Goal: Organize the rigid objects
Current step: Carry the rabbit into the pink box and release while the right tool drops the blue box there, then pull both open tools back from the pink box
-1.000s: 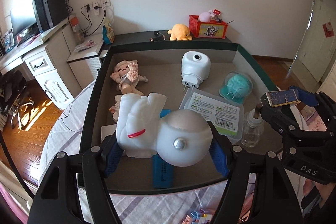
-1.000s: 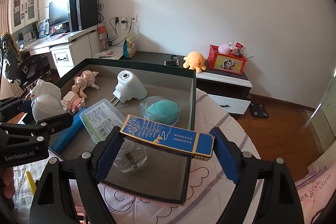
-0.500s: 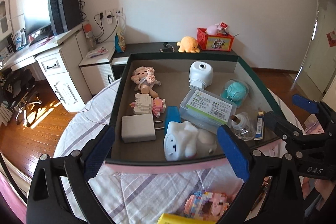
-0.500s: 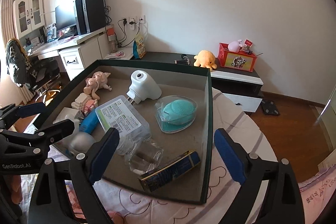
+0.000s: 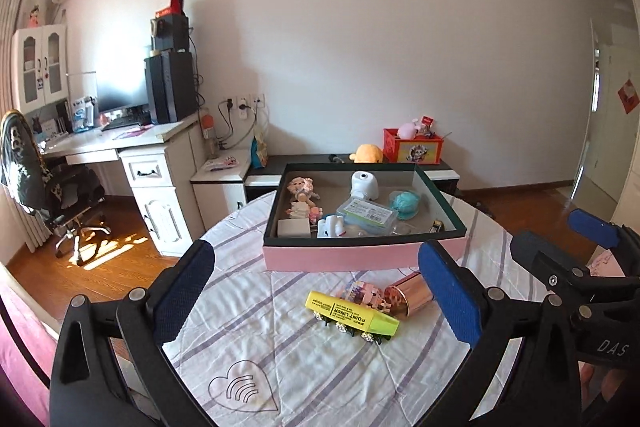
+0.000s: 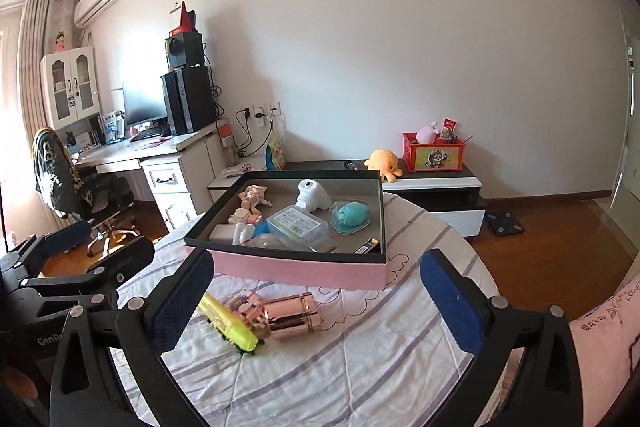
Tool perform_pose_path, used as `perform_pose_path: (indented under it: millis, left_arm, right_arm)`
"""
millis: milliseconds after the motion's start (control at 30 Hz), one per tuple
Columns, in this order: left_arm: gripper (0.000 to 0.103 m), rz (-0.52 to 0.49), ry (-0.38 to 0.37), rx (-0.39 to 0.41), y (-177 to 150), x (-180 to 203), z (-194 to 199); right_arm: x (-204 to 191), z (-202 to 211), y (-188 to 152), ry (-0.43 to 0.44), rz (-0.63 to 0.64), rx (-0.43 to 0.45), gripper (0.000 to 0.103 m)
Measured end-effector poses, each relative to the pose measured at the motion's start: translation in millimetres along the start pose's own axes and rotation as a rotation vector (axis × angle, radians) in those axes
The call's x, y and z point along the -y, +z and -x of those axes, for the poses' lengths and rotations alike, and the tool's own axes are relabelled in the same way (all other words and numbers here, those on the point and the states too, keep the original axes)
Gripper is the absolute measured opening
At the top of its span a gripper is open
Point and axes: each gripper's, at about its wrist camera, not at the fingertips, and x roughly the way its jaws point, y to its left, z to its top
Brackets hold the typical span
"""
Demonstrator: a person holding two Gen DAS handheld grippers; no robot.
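- Two claws hang above the striped cloth, each spread wide with nothing between its blue pads; the left claw and the right claw have both just been opening.
- Past them sits the pink-sided tray with its dark rim, on the round desk under the cloth.
- Inside the tray lie a white astronaut figure at the near wall, a clear lidded case with a green label, a teal brush in a clear dome, a white plug-in device, a small doll at the far left and a narrow blue box in the near right corner.
- Outside it, on the cloth just before the near wall, a yellow highlighter lies touching a pink block figure, with a rose-gold cylinder on its side against them (all three bunched together).
- Beyond the tray, an orange plush and a red box stand on a low cabinet.
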Motion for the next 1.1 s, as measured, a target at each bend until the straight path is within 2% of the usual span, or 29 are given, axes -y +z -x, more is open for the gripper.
perform_pose_path:
  millis: [233,567,833,1100]
  left_arm:
    - [0.103,0.007,0.028,0.088,-5.3,0.3,64.1]
    - [0.103,-0.005,0.043,0.189,-5.7,-4.0,128.5]
    - [0.103,-0.003,0.055,0.233,-4.9,-6.1,155.9]
    - [0.103,-0.003,0.053,0.234,-4.0,-6.9,160.8]
  right_arm:
    - [-12.2,60.2,-5.6,-0.014,-0.002,0.064,0.103]
    - [-33.6,126.4,-6.0,-0.029,0.030,0.153,0.103]
    - [-42.9,153.7,-2.6,-0.027,0.048,0.200,0.103]
    - [-43.0,155.7,-2.5,-0.028,0.052,0.202,0.103]
